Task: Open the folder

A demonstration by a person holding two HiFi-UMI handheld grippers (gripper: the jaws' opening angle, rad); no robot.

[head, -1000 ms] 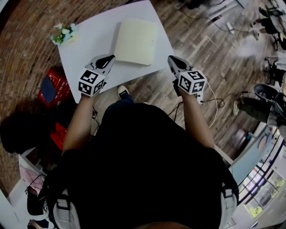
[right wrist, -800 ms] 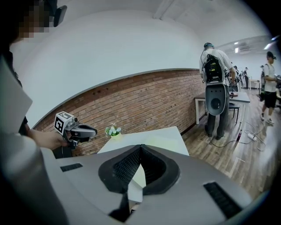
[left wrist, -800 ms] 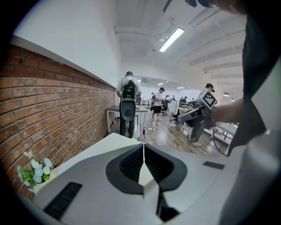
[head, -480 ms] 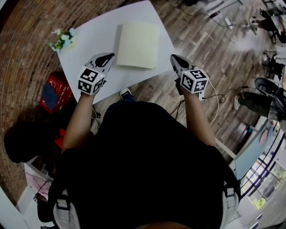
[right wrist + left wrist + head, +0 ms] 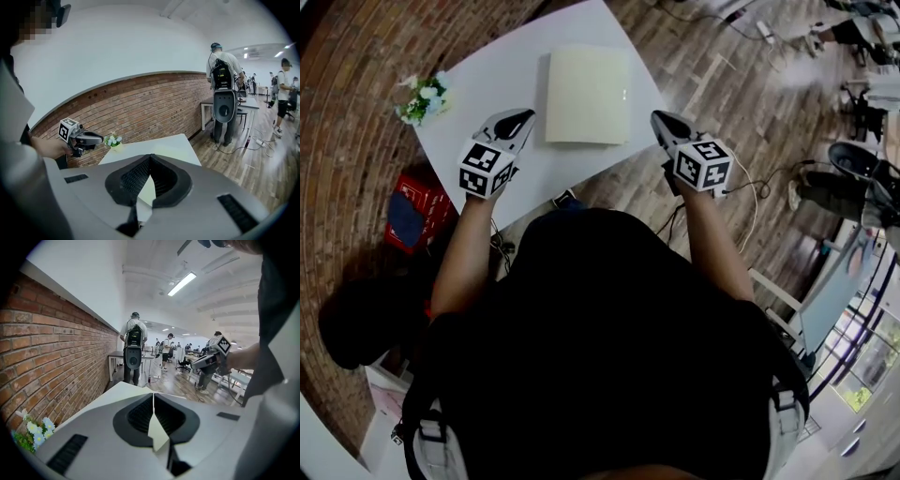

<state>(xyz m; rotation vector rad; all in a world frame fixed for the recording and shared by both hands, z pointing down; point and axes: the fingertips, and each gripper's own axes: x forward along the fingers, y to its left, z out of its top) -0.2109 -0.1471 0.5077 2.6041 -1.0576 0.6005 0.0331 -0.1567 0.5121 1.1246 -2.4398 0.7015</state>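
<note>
The folder (image 5: 586,96) lies flat on the table (image 5: 487,75), with flowers (image 5: 422,98) near the left edge. The left gripper (image 5: 523,116) and right gripper (image 5: 659,118), both closed and empty, flank the folder, which has bare tabletop around it.

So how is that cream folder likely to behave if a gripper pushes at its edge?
The folder lies flat and thin, so it is probably light; a push would likely slide it across the white table rather than lift the cover. Its glossy highlight suggests a slippery, fairly stiff cover.
</note>
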